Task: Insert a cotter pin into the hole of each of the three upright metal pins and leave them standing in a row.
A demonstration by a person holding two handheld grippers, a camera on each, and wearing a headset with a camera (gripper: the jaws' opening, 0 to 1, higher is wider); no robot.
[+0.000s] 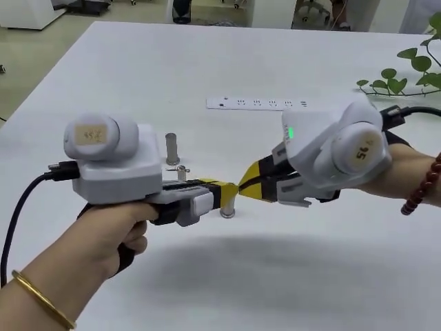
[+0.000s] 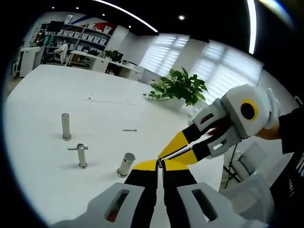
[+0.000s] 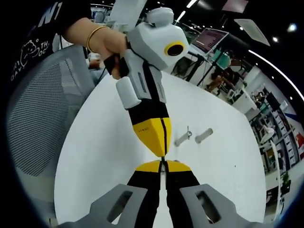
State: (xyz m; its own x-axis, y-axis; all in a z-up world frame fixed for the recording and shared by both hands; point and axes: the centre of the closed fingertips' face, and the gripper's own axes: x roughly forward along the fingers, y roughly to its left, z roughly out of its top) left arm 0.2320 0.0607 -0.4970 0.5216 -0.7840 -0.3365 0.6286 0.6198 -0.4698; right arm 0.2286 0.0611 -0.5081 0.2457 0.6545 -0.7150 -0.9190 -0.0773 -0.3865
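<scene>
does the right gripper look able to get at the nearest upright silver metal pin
Probably yes: the right gripper meets the left gripper tip to tip right beside the nearest silver metal pin, with nothing between; its jaws look shut, though.

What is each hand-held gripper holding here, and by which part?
The left hand-held gripper and right hand-held gripper meet tip to tip, shut on something thin, likely a cotter pin; which part cannot be told.
</scene>
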